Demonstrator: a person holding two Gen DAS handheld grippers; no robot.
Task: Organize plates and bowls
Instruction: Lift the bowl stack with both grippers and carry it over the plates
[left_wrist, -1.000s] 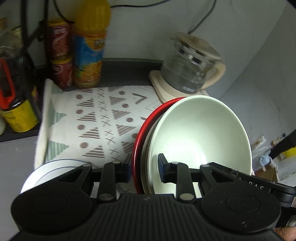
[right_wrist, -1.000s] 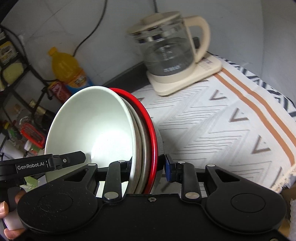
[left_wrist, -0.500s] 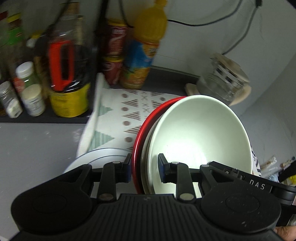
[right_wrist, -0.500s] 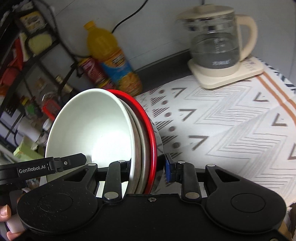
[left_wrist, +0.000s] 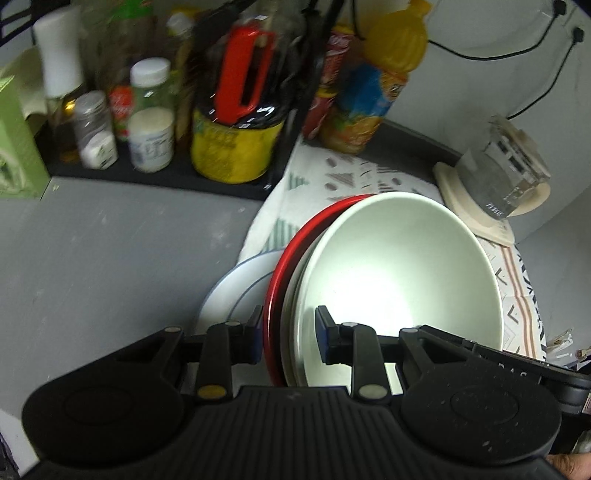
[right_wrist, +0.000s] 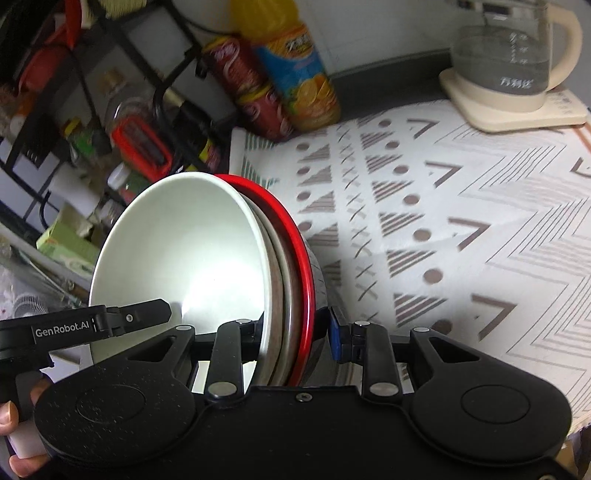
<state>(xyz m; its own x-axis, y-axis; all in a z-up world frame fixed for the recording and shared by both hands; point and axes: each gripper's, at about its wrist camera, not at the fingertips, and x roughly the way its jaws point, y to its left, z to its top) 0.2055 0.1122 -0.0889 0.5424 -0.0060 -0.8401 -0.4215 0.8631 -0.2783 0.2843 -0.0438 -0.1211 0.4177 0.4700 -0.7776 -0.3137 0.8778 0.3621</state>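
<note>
Both the left gripper (left_wrist: 288, 339) and right gripper (right_wrist: 295, 334) clamp one tilted stack: a pale glossy bowl (left_wrist: 399, 273) nested in a red-rimmed plate (left_wrist: 275, 295). It hangs above the patterned cloth (right_wrist: 443, 221) (a blue-ringed white plate (left_wrist: 236, 295) lies beneath).

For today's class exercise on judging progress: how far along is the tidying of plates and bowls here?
Done: a white bowl is nested in a red-rimmed one.
In hand: the left gripper and right gripper both clamp that stack's rim, tilted on edge.
Left: set it down; a blue-rimmed plate lies apart.

Black grippers, blue-padded fingers (left_wrist: 322, 334), "GenRobot.AI" marking.
</note>
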